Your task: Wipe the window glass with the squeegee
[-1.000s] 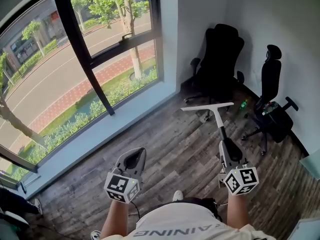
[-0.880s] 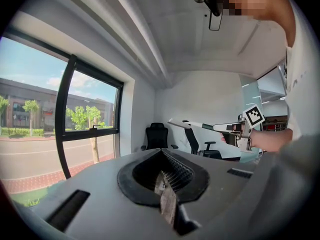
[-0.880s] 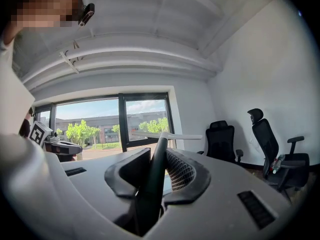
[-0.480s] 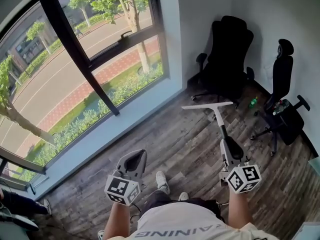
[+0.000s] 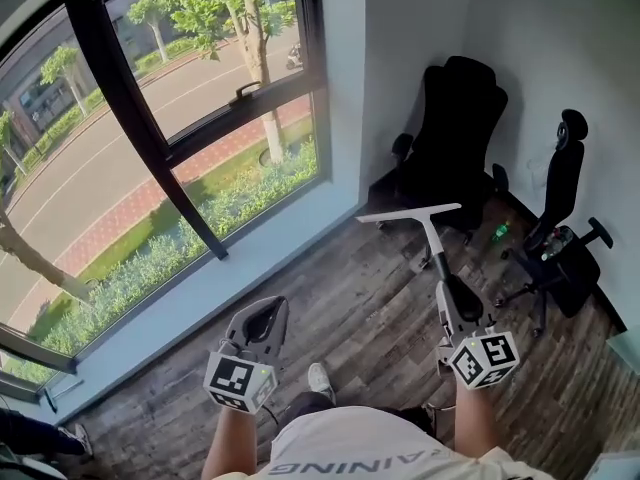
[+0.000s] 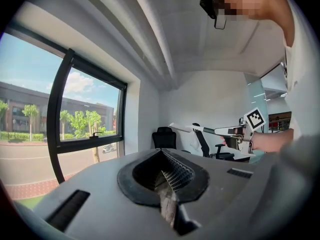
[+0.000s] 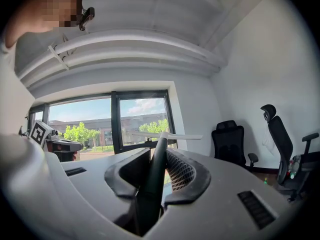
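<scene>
Carrying the squeegee [image 5: 425, 220] by its handle, clamped tight in the right gripper [image 5: 446, 290], its blade far right and well apart from the window glass [image 5: 60, 188], the person keeps the left gripper [image 5: 264, 313] pinched together and empty; the approach is in hand, I judge, and next the blade must meet the pane.

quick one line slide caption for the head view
Right gripper shut on the squeegee handle, blade in the air clear of the window glass; left gripper shut, empty.
</scene>
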`<state>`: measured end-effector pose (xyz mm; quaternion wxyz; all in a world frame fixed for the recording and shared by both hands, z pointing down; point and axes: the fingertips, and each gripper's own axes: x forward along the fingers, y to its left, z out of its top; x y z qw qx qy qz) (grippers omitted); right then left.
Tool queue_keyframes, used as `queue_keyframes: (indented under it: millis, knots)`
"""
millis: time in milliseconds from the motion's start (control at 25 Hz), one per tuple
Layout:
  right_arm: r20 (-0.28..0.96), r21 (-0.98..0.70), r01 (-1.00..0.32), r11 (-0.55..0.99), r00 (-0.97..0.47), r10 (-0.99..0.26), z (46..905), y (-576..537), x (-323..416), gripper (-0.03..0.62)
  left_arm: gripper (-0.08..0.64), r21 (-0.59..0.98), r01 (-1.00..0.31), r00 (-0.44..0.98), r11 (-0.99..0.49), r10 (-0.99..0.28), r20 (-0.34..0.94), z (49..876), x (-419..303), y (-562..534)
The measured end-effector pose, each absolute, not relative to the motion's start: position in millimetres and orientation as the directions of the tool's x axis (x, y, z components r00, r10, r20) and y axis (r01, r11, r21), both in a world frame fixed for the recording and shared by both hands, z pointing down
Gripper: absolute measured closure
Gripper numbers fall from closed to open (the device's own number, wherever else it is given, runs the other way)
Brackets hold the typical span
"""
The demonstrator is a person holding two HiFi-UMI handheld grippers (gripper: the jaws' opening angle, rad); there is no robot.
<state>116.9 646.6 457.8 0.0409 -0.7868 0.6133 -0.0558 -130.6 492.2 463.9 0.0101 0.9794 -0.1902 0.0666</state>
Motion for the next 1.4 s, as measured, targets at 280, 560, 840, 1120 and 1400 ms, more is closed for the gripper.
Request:
queue_keyframes:
  millis: [280, 560, 840, 1120, 1400]
  knots:
    - [0.047, -0.090, -0.969, -0.232, 0.228, -0.972, 441.7, 535.0, 108.8, 0.494, 0.545, 0.025, -0.377, 0.923, -0.926, -0.373, 0.097, 449.0, -138.3, 389.2]
    - [0.069, -0.060, -0.973, -0.222, 0.218, -0.973, 442.1, 472.8, 105.4, 0.494, 0.545, 0.043, -0.380, 0.921, -0.924, -0.374, 0.108, 458.8, -141.2, 329.5]
    - [0.074, -0.094, -0.976, -0.197, 0.191, -0.979, 454.4, 414.7, 137.7, 0.494, 0.545, 0.039, -0.403, 0.908, -0.914, -0.395, 0.138, 467.5, -118.7, 285.9]
    - [0.052, -0.103, -0.987, -0.127, 0.122, -0.991, 454.2, 342.1, 209.0, 0.494, 0.545, 0.086, -0.458, 0.886, -0.885, -0.447, 0.124, 458.8, -55.0, 229.3]
    - [0.048, -0.110, -0.991, -0.082, 0.077, -0.996, 445.8, 278.6, 318.4, 0.494, 0.545, 0.084, -0.508, 0.860, -0.857, -0.500, 0.106, 444.4, 46.3, 175.9]
